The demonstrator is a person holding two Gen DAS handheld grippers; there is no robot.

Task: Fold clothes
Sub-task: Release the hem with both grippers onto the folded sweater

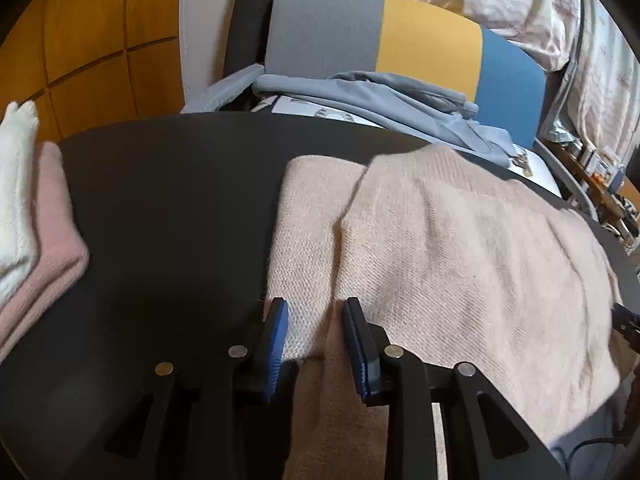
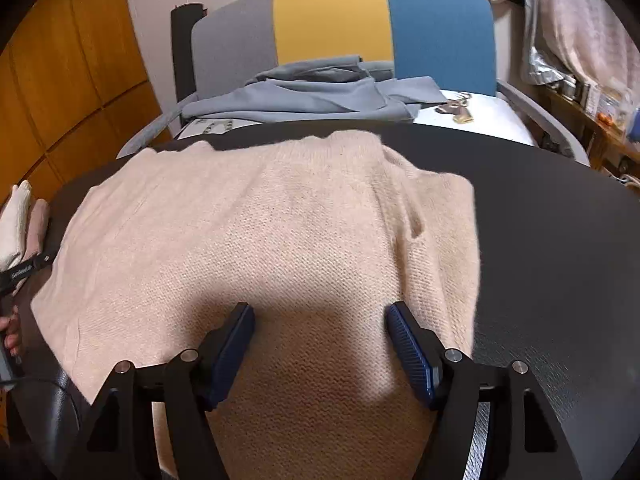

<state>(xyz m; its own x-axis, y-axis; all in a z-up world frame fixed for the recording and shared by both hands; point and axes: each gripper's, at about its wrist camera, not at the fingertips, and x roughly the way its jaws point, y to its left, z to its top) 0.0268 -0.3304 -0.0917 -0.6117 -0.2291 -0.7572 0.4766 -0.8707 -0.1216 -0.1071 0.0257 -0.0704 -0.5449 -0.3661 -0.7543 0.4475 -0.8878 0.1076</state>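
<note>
A beige knit sweater (image 1: 460, 248) lies on the black table (image 1: 172, 208), its near part hanging over the front edge. Its left side is folded over the body. My left gripper (image 1: 316, 340) is open, its blue pads either side of the sweater's left edge near the table front. In the right wrist view the sweater (image 2: 280, 220) spreads across the table (image 2: 560, 240). My right gripper (image 2: 320, 344) is wide open above the sweater's near middle, holding nothing. The left gripper's tip (image 2: 28, 270) shows at the left edge there.
A stack of folded clothes, white (image 1: 14, 200) on pink (image 1: 52, 248), sits at the table's left edge. Behind the table stands a grey, yellow and blue chair (image 2: 340, 28) with a grey-blue garment (image 2: 312, 92) heaped on its seat. Cluttered shelves stand at right.
</note>
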